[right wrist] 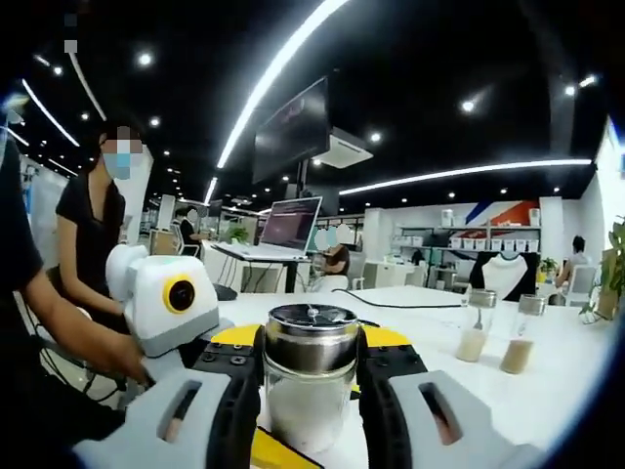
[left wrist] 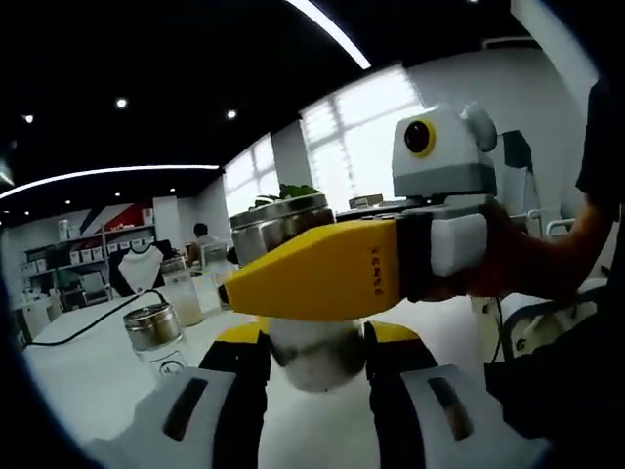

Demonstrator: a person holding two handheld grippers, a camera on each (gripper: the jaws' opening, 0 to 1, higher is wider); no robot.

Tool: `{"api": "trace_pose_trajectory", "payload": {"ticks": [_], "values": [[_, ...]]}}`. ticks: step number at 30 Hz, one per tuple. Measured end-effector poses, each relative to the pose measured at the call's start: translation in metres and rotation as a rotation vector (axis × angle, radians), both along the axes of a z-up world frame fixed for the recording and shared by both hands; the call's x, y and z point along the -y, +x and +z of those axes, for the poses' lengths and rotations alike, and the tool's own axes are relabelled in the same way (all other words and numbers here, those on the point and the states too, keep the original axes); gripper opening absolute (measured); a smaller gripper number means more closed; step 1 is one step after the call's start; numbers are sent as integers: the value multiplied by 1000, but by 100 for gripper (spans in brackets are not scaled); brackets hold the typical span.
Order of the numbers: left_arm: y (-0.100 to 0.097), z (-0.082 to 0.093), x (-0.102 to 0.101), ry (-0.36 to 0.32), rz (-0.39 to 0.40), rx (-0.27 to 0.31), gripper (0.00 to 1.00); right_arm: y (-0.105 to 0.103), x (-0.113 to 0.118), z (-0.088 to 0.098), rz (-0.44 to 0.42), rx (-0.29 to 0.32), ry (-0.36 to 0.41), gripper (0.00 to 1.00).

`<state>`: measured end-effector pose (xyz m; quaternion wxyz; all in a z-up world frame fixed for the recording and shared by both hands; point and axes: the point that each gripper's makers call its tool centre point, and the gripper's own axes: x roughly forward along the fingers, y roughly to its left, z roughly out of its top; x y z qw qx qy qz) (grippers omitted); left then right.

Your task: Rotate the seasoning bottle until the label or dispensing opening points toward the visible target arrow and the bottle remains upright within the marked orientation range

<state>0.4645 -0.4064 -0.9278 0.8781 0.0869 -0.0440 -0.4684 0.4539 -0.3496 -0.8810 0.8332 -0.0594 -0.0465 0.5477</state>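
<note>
Seasoning bottle (right wrist: 311,376) upright on white tabletop (right wrist: 547,391), pinched at its lid by right tongs (right wrist: 311,391) and lower down by left tongs (left wrist: 317,366). Spare shaker (left wrist: 156,332) well apart from bottle.

In the left gripper view the right gripper (left wrist: 293,278) crosses in front of the seasoning bottle (left wrist: 314,357), hiding its middle; any label or opening cannot be made out. In the right gripper view the bottle's base is hidden between the jaws. Beyond it, shelf items (right wrist: 493,242) are too small to identify.
</note>
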Motion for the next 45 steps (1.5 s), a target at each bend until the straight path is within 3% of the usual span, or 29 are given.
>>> {"api": "trace_pose_trajectory", "payload": {"ticks": [4,6,9,14,18,23,29,32,34,35,37,38,40,42,45], "values": [[-11,-1,8,1,-83,-1,40,-8,7,0,52,-18,17,36],[-18,-1,11,-23,-143,-42,40,-12,9,0,89,-58,44,37],[-18,1,10,-26,-146,-27,39,-14,12,1,103,-63,43,37],[-24,2,12,-46,-204,-59,38,-26,12,1,164,-36,14,37],[-42,11,13,-119,-342,-108,37,-43,12,10,266,-33,42,37],[-50,15,13,-143,-390,-114,37,-51,16,12,321,-9,37,37],[-59,32,6,-269,-473,-169,36,-53,24,21,368,-47,106,37],[-57,33,6,-275,-468,-164,36,-52,26,20,363,-90,101,36],[-51,23,10,-221,-422,-176,37,-46,26,11,313,-135,48,35],[-46,20,10,-208,-390,-169,37,-39,26,7,256,-142,23,35],[-32,22,5,-215,-303,-132,36,-27,23,11,165,-107,43,34],[-26,21,3,-214,-262,-144,36,-22,23,10,129,-125,46,34],[-16,19,0,-193,-194,-108,36,-8,24,5,17,-164,27,33],[-8,15,-3,-146,-119,-67,38,2,24,0,-71,-129,-7,33],[-8,13,-2,-122,-101,-50,37,3,19,-2,-98,-112,-2,33]]}}
